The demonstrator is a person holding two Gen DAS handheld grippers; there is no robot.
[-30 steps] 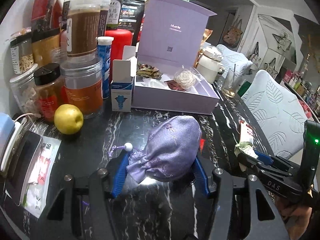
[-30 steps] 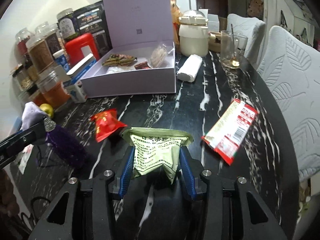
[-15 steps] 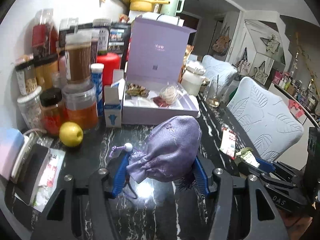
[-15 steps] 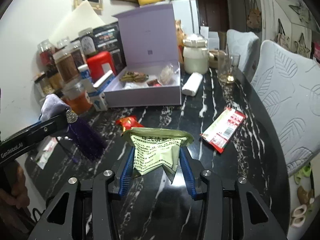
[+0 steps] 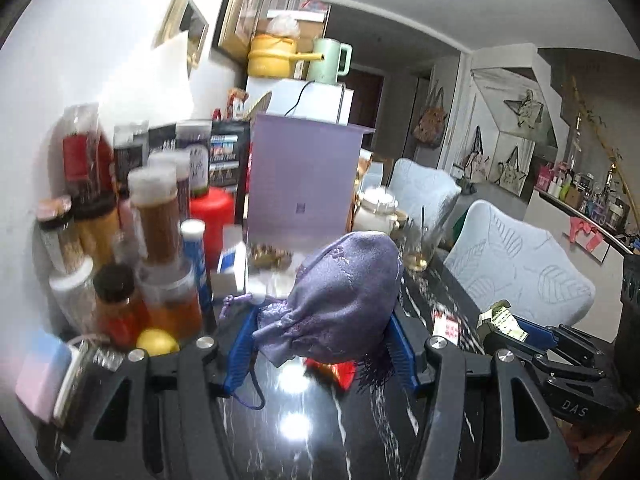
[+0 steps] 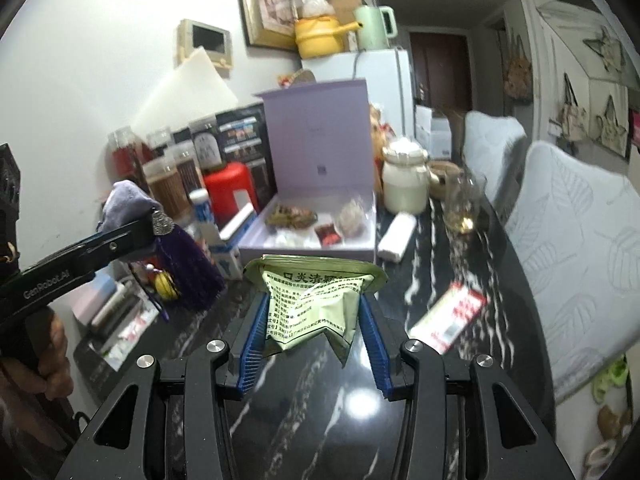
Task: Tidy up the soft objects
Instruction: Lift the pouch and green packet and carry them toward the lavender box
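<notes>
My left gripper (image 5: pixel 322 328) is shut on a purple drawstring pouch (image 5: pixel 340 304) and holds it above the black marble table (image 5: pixel 320 432); its dark purple tassel (image 6: pixel 188 268) hangs down in the right wrist view. My right gripper (image 6: pixel 316 312) is shut on a pale green printed sachet (image 6: pixel 316 300), also lifted off the table. An open lilac gift box (image 6: pixel 316 236) with its lid upright stands behind, with small packets inside. A red and white sachet (image 6: pixel 448 316) lies on the table to the right, and a small red packet (image 5: pixel 340 372) shows under the pouch.
Jars and bottles (image 5: pixel 156 240) crowd the left wall beside a red canister (image 6: pixel 232 184) and a yellow fruit (image 5: pixel 156 342). A white ceramic jar (image 6: pixel 404 184), a drinking glass (image 6: pixel 464 208) and a white roll (image 6: pixel 396 236) stand right of the box. Padded chairs (image 6: pixel 580 248) line the right edge.
Both grippers have risen from the table with their loads, the pouch and the green sachet. The views now tilt up, showing more of the wall and room.
</notes>
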